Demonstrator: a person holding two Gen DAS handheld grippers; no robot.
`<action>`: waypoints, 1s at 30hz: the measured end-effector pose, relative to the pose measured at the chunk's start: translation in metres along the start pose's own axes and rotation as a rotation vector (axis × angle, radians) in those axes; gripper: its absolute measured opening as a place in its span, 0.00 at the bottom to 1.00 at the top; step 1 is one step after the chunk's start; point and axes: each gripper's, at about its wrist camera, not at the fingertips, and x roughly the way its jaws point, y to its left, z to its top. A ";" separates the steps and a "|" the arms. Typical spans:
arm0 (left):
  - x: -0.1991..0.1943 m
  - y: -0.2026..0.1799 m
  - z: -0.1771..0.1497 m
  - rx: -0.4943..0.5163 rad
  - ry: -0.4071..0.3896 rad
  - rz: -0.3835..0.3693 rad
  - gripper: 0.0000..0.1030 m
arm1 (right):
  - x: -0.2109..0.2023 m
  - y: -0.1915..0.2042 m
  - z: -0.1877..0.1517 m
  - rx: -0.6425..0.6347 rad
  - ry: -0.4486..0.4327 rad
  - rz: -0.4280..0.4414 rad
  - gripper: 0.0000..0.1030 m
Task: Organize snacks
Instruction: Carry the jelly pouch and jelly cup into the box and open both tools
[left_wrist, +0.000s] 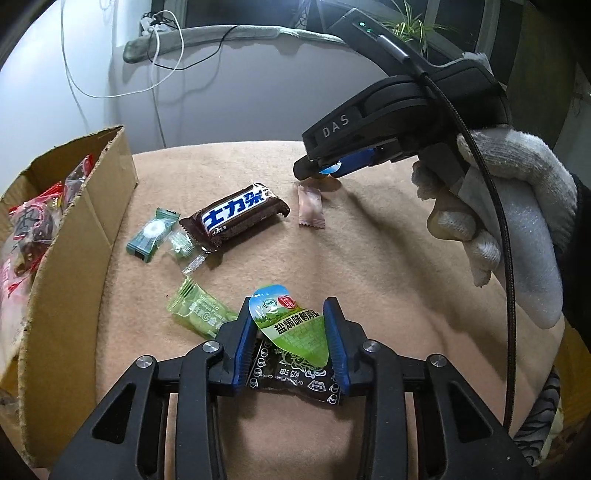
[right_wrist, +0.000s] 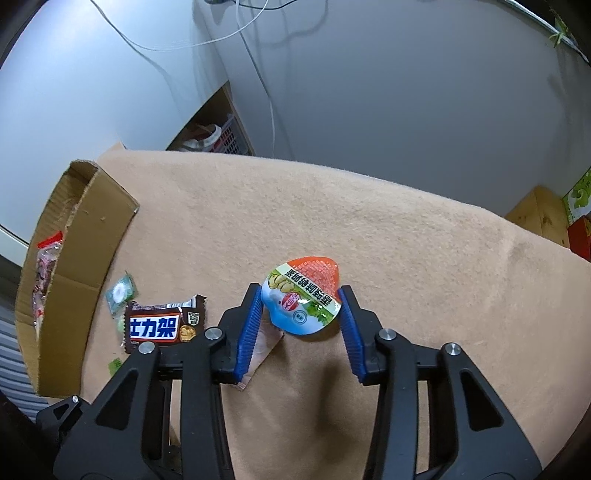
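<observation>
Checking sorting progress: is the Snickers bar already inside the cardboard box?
No, the Snickers bar lies on the tan cloth beside the cardboard box.

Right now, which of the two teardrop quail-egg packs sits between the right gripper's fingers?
The orange-tipped pack, framed by the open right gripper. The green-tipped pack is the one between the left gripper's fingers.
</observation>
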 end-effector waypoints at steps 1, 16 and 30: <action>-0.002 0.000 0.000 -0.003 -0.003 -0.002 0.34 | -0.004 -0.002 -0.001 0.000 -0.004 0.002 0.42; -0.036 -0.001 0.005 -0.046 -0.070 -0.068 0.34 | -0.042 -0.016 -0.021 0.053 -0.046 0.077 0.42; -0.104 0.057 0.006 -0.089 -0.176 0.004 0.34 | -0.104 0.051 -0.048 -0.032 -0.129 0.197 0.42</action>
